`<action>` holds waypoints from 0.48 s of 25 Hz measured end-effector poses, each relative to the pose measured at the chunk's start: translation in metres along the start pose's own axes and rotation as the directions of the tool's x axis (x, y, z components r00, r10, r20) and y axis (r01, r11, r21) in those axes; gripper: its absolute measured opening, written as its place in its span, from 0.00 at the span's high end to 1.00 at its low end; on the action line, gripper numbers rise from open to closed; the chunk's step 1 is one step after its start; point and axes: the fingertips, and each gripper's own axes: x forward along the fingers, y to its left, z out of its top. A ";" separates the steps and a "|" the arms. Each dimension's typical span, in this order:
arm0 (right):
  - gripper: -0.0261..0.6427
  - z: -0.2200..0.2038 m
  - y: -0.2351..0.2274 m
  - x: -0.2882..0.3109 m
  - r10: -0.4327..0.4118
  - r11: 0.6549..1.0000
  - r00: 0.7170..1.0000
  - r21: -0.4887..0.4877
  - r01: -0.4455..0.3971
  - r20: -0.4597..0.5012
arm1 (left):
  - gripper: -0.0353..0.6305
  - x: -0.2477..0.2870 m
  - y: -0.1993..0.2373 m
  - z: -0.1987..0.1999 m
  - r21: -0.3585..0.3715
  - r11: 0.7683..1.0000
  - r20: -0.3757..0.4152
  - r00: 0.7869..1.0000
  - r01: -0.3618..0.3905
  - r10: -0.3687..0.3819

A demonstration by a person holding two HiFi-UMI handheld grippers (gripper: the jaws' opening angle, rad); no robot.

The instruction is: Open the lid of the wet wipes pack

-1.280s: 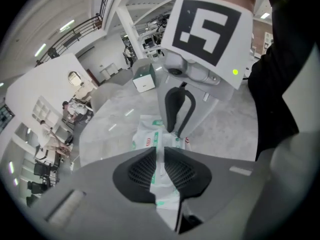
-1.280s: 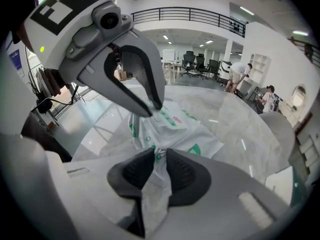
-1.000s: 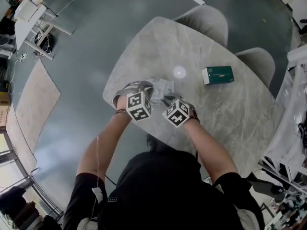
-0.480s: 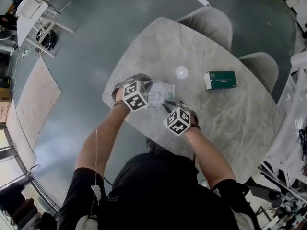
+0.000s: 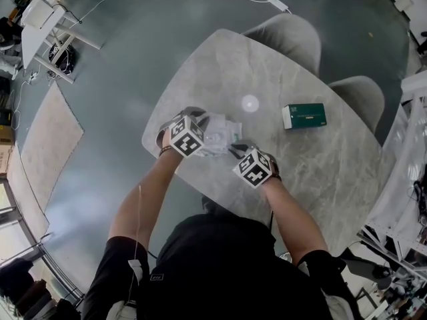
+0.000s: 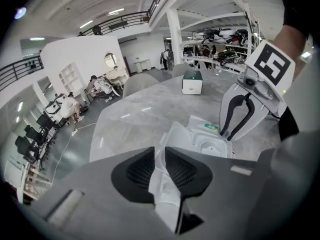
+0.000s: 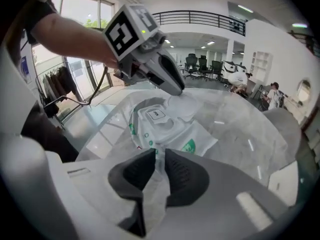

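The white wet wipes pack (image 5: 221, 136) lies on the marble table (image 5: 320, 172) between both grippers. Its lid flap (image 7: 184, 104) stands swung back, and the oval opening (image 7: 155, 115) shows. My left gripper (image 5: 202, 137) is at the pack's left end. Its jaws are opening, with a white fold of the pack (image 6: 167, 194) loose between the pads. In the right gripper view the left gripper's tip (image 7: 174, 87) rests by the lid flap. My right gripper (image 7: 157, 171) is shut on the crumpled film at the pack's near edge.
A green box (image 5: 304, 116) lies on the table to the right of the pack, also seen in the left gripper view (image 6: 192, 82). Two grey chairs (image 5: 287, 35) (image 5: 357, 89) stand at the table's far side. The table's near edge runs just below the grippers.
The left gripper has rolled and shifted left along the pack, and its marker cube now shows another face. The right gripper has barely moved.
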 end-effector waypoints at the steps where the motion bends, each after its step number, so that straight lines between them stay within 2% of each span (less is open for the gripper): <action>1: 0.86 -0.001 -0.001 -0.004 -0.007 0.999 1.000 0.036 0.007 0.007 | 0.83 -0.006 0.000 -0.002 -0.026 1.000 0.011 1.000 -0.009 0.009; 6: 0.86 -0.023 0.019 -0.028 -0.085 0.990 0.996 0.118 0.081 0.029 | 0.83 -0.043 -0.011 -0.012 -0.165 0.985 0.083 0.995 -0.046 0.060; 10: 0.86 -0.050 0.054 -0.045 -0.120 0.972 0.992 0.208 0.108 0.044 | 0.83 -0.080 -0.027 -0.013 -0.303 0.951 0.167 0.979 -0.063 0.118; 12: 0.86 -0.057 0.072 -0.054 -0.132 0.960 0.990 0.258 0.113 0.057 | 0.83 -0.102 -0.039 -0.012 -0.339 0.939 0.209 0.968 -0.060 0.137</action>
